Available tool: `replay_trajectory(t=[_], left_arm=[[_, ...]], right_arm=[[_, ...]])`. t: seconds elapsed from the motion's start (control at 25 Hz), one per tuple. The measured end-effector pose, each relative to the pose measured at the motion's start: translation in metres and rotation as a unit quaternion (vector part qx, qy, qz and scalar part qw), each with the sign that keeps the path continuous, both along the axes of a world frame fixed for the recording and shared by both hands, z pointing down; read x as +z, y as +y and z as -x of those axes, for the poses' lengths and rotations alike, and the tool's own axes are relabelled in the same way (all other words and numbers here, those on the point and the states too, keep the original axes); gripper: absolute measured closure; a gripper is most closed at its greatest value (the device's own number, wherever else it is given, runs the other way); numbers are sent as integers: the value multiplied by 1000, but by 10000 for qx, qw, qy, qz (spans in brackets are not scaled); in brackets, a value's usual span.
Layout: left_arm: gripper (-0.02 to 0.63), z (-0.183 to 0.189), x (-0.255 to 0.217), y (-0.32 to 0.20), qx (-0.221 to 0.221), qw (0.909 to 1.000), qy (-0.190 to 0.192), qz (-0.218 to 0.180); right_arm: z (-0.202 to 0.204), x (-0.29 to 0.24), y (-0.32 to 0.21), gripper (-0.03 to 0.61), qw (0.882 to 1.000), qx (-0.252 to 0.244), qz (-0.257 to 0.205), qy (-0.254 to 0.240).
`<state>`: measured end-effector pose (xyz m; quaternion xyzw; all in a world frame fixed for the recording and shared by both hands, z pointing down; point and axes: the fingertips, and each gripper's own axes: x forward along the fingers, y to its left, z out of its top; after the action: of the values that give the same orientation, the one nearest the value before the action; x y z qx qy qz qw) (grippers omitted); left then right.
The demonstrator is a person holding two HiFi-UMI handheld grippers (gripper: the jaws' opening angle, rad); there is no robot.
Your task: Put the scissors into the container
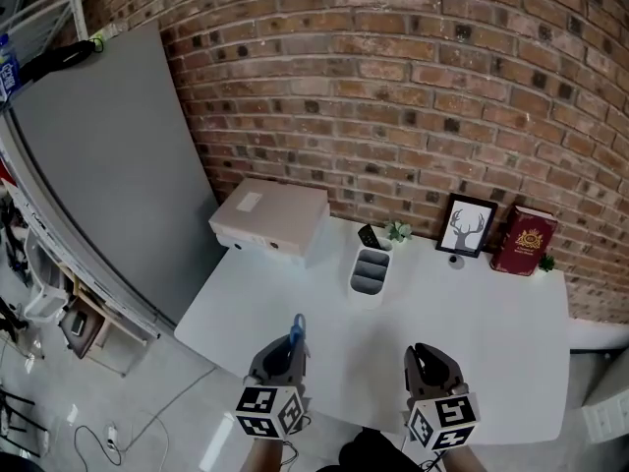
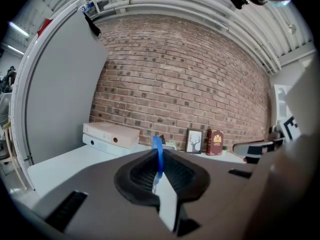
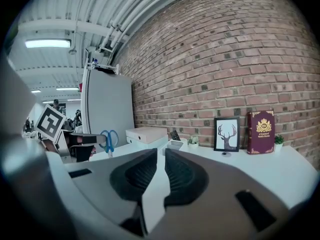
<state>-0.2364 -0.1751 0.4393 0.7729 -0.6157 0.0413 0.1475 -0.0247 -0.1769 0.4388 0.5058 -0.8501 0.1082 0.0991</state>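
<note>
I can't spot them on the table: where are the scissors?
Head view, lower left: scissors clamped in the left gripper, handles up, short of the container.

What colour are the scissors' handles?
The scissors have blue handles, clearest in the right gripper view.

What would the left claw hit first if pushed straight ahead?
Most likely the container, almost dead ahead of the scissors clamped in the left claw, with only table between. Depth is unclear; it might pass just to its left.
</note>
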Motion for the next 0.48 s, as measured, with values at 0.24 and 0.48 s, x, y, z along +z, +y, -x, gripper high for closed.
replay_trajectory(t=[0.24, 0.48], left_arm=[[583, -7, -5, -33, 93, 9999, -38, -47], [583, -21, -10, -65, 223, 9996, -116, -85]], right_arm=[[-7, 4, -25, 532, 10000, 39, 22, -31], [-18, 6, -49, 532, 9999, 129, 46, -60]])
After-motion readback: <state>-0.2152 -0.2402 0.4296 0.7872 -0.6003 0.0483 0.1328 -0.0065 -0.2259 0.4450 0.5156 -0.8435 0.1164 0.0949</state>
